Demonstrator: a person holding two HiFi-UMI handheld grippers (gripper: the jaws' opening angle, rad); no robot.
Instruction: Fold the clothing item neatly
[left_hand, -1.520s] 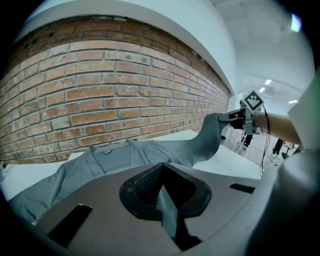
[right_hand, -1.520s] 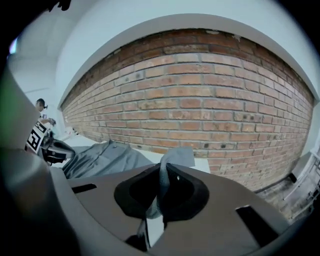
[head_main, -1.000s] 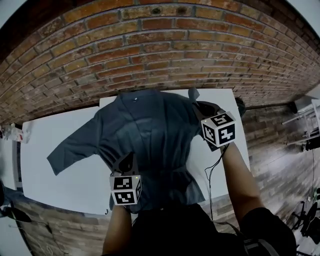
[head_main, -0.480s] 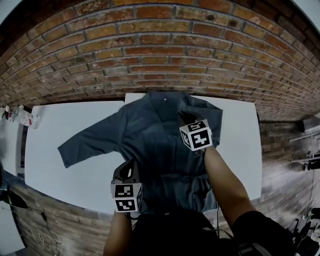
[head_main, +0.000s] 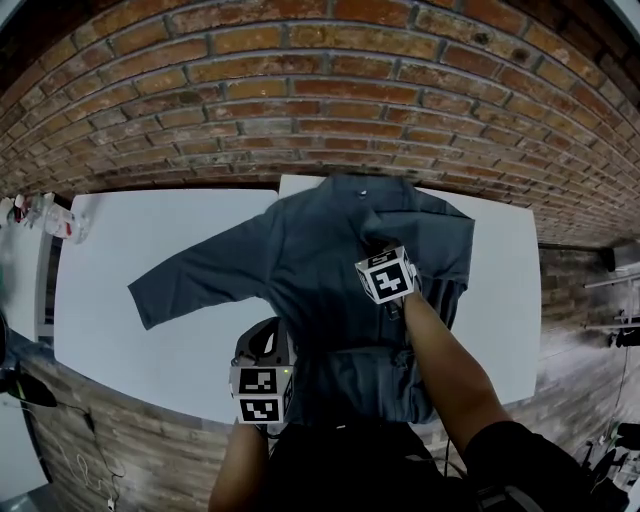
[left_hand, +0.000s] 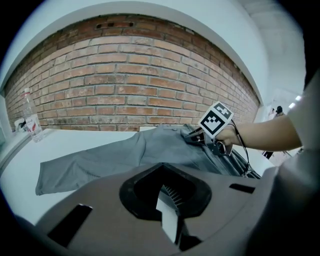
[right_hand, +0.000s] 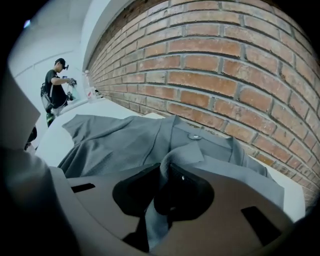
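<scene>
Matte tabletop (head_main: 130, 240), limp, perhaps woven shirt (head_main: 310, 260)

— What carries it all?
— A white surface (head_main: 150, 300), mid-frame; a grey garment (head_main: 310, 250) lies spread on it, one sleeve reaching left; a bottle (head_main: 58, 220) by its upper-left corner.

Your jacket (head_main: 320, 260) is thin grey cloth, matt and softly creased. The counter (head_main: 150, 230) under it is white, smooth and matt. The wall (head_main: 300, 100) behind is rough, unglazed red brick. Your left claw (left_hand: 169, 212) wears a dull dark plastic shell; the bottle (left_hand: 31, 117) looks clear glossy plastic.
</scene>
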